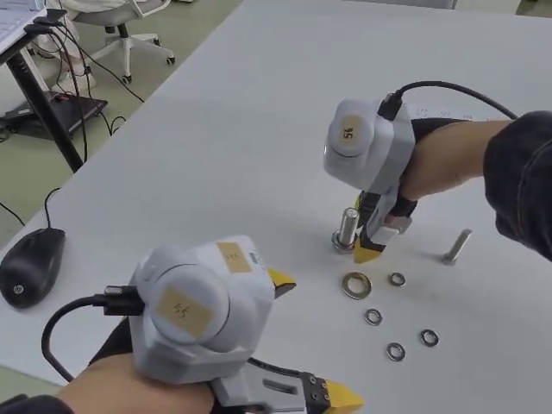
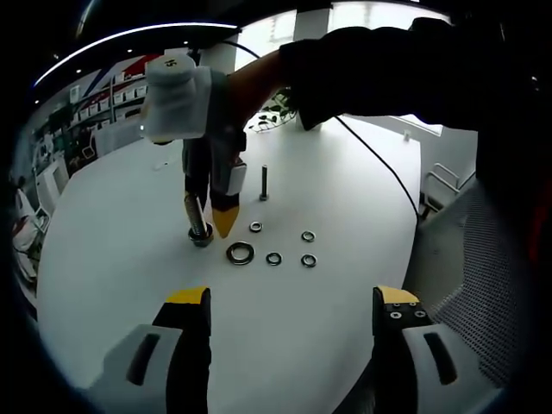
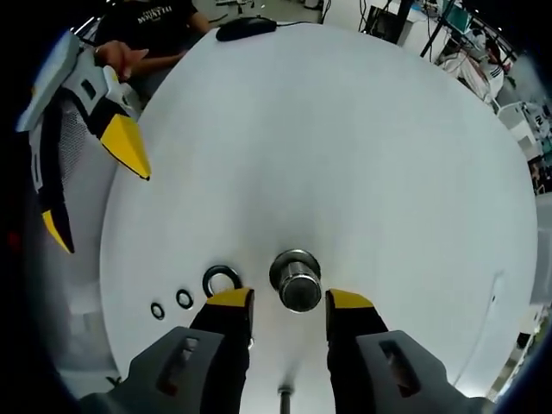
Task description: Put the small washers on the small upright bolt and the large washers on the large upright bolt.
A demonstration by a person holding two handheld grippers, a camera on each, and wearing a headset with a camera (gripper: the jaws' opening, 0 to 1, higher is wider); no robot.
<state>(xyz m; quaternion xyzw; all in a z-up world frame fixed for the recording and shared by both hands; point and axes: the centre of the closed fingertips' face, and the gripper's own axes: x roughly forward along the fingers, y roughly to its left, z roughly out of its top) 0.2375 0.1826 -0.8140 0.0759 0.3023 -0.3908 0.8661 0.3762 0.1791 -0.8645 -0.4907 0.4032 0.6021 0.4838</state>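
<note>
1. On the white bench (image 1: 216,129), the large upright bolt (image 1: 348,226) stood near the middle. The small upright bolt (image 1: 457,246) stood well apart, to its right in the head view.
2. The right claw (image 3: 290,302) pointed down at the bench, just beside the large upright bolt. In the right gripper view I read its jaws as partly apart, with the bolt's top just ahead of the gap and nothing gripped.
3. The left claw (image 2: 291,297) hung nearer to me, above the bench. Its jaws were spread wide and held nothing.
4. One large washer (image 1: 356,285) lay flat just beside the foot of the large upright bolt.
5. Four small washers (image 1: 397,279) lay loose and apart from one another, near the large washer.
</note>
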